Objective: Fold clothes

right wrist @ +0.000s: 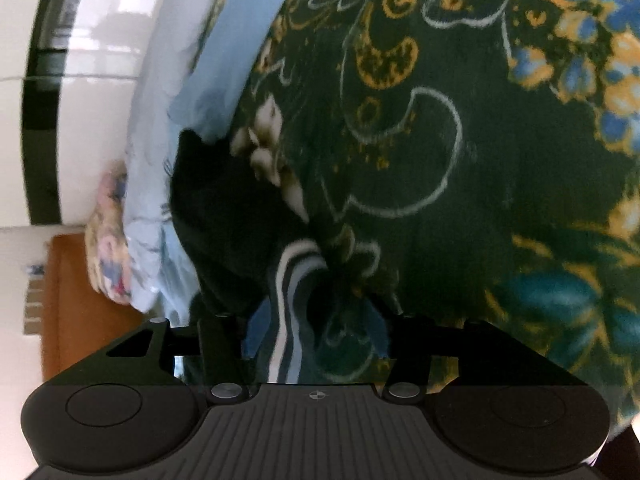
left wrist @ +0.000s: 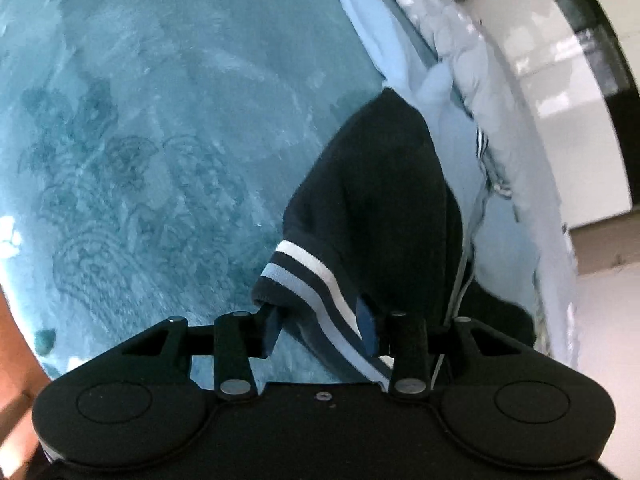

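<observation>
In the left wrist view the left hand-held gripper [left wrist: 320, 332] has its jaws apart, and the striped cuff [left wrist: 304, 280] of a dark navy garment [left wrist: 376, 200] lies between them without being pressed. The garment rests on a teal blanket [left wrist: 160, 120]. In the right wrist view the right hand-held gripper [right wrist: 316, 332] also stands apart around the striped hem [right wrist: 288, 292], on a dark floral blanket [right wrist: 440, 160]. Farther away is white tiled floor [right wrist: 100, 20].

Left wrist view: looks forward and down along the black left gripper [left wrist: 320, 330], close above a teal embossed plush blanket [left wrist: 160, 140]. Right wrist view: looks likewise along the black right gripper [right wrist: 316, 332], close above a dark green floral blanket [right wrist: 460, 140]. Both views share the navy garment with white and pale blue striped cuffs [left wrist: 372, 200] [right wrist: 224, 220], just ahead of the fingers.
</observation>
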Tool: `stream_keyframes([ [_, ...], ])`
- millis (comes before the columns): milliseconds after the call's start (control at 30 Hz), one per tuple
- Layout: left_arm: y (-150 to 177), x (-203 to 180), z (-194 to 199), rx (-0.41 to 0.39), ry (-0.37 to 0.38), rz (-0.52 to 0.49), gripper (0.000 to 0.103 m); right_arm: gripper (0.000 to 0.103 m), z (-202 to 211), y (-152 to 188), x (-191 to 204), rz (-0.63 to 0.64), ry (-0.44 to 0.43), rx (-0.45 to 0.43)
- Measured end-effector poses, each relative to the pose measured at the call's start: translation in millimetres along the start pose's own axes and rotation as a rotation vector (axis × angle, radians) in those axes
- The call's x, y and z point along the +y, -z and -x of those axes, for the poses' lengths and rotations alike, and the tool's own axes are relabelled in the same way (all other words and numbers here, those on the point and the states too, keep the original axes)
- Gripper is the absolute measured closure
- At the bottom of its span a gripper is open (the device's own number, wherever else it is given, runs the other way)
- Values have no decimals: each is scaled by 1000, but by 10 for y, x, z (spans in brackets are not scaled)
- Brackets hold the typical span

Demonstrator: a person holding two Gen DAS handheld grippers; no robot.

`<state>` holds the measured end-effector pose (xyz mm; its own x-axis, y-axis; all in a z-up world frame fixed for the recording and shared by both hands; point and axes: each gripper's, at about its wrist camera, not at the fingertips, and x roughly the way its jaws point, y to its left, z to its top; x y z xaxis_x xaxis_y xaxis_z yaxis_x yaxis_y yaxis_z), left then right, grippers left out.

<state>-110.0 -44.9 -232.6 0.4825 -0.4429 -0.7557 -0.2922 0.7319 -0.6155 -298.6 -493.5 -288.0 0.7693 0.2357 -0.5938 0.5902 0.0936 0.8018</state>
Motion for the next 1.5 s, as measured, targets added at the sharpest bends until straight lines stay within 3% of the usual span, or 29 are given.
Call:
stream_keyframes([
  [167, -59, 46, -46, -30, 33, 22, 65, 53, -40, -91, 23, 45, -62, -15],
  [333, -62, 42, 183, 62, 34, -79, 65, 53, -15, -257, 153, 136, -44, 14],
  [467, -285, 35, 337, 72, 22, -212, 62, 48, -5, -434, 281, 277, -28, 133],
  [567, -530, 46, 204, 123, 37, -250, 59, 48, -126, -582, 389, 384, 7, 222],
  [667, -696, 31, -30, 191, 70, -287, 58, 51, -259, -689, 476, 441, -12, 307],
  [800, -817, 26, -329, 320, 197, -306, 58, 61, -432, -753, 537, 475, -27, 399],
  [1000, -854, -56, -415, 382, 214, -342, 58, 72, -521, -716, 499, 447, -39, 476],
  [1067, -808, -137, -402, 402, 184, -386, 59, 76, -550, -646, 525, 457, -37, 492],
  [1167, -773, -248, -408, 403, 107, -417, 67, 87, -598, -566, 557, 469, -22, 485],
  [1200, -765, -280, -409, 401, 81, -421, 74, 89, -600, -554, 557, 466, -17, 479],
  [1333, -707, -415, -331, 387, -9, -456, 86, 92, -565, -492, 585, 438, -23, 454],
  [1400, -702, -470, -267, 379, -51, -502, 87, 92, -544, -432, 625, 435, -30, 453],
  [1500, -777, -371, -183, 381, -92, -482, 88, 92, -506, -342, 644, 428, -33, 458],
])
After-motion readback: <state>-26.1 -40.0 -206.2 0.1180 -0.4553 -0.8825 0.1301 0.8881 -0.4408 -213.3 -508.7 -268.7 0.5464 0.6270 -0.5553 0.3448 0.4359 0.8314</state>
